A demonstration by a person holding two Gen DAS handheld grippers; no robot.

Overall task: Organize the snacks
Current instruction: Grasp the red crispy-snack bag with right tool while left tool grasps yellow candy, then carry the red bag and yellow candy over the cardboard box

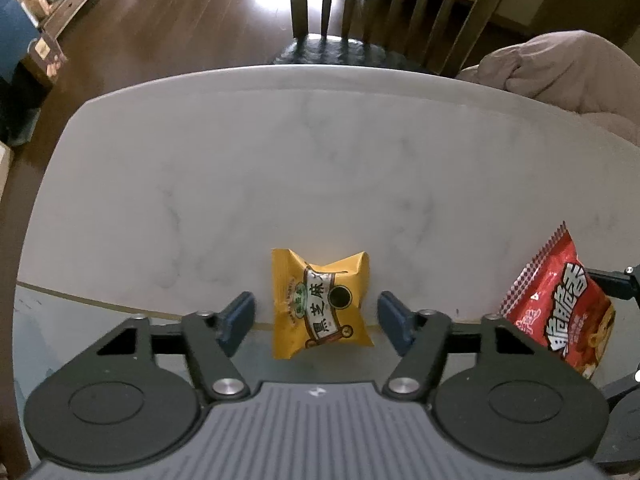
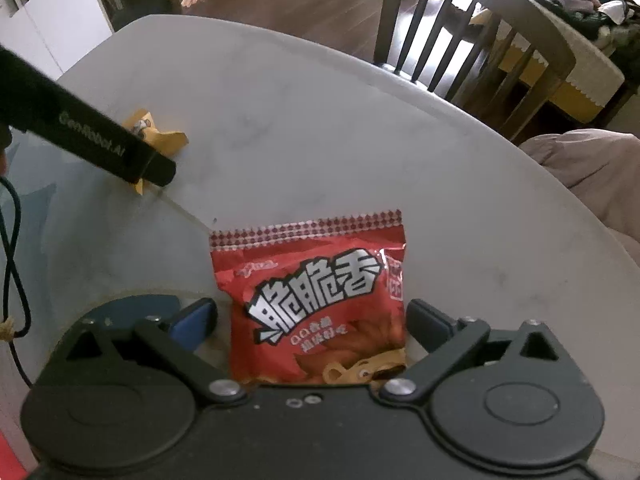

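A yellow snack packet [image 1: 320, 304] lies on the white marble table [image 1: 280, 160]. My left gripper [image 1: 316, 320] points down over it and is open; its blue pads [image 1: 238, 318] stand either side of the packet with a gap at each. A red snack bag [image 2: 316, 300] lies between the fingers of my right gripper [image 2: 312, 320], which is open; a gap shows at the left pad [image 2: 196, 316], and the right finger sits close to the bag's edge. The red bag [image 1: 560, 304] also shows at the right of the left wrist view. The left gripper's black body [image 2: 100, 144] partly hides the yellow packet [image 2: 168, 136].
A glass sheet [image 1: 60, 320] covers the near part of the table. Wooden chairs [image 1: 380, 8] [image 2: 472, 28] stand at the far edge. A pinkish blanket [image 1: 560, 76] lies beyond the right edge. A dark cable [image 2: 12, 240] hangs at the left. Brown floor lies beyond.
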